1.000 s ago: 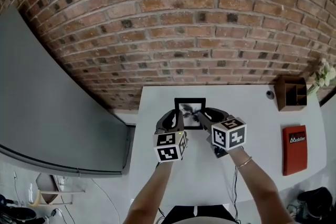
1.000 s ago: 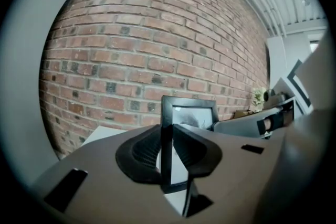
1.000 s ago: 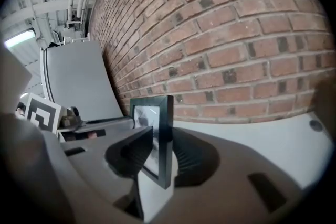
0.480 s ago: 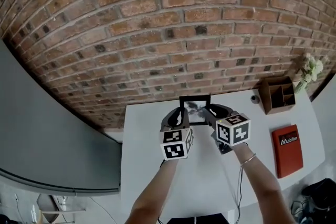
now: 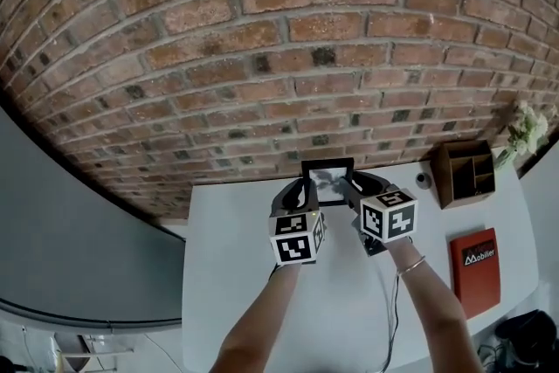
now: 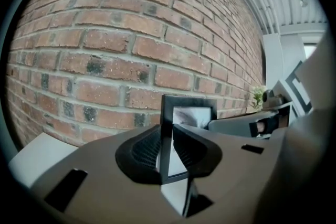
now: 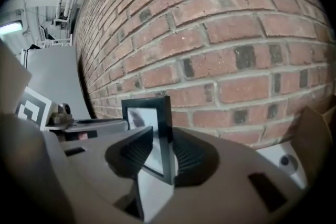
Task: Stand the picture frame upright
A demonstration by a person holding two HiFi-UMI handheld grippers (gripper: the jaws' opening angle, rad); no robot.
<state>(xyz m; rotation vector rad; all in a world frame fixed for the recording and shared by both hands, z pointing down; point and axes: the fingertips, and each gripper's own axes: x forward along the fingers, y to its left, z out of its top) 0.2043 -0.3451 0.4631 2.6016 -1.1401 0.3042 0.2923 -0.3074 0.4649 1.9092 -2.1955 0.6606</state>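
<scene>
Small black rectangular picture frame (image 5: 327, 180) with a grey-white photo behind glass is upright, face toward the person, at the far edge of the white table (image 5: 227, 275), just in front of the red brick wall (image 5: 262, 31). Left gripper (image 6: 168, 149) is clamped on the frame's left edge, right gripper (image 7: 164, 153) on its right edge, pads pressing front and back. Can't tell if the bottom edge touches the table. Brown wooden organiser box (image 5: 467, 171) and red book (image 5: 476, 269) sit well off to the right
</scene>
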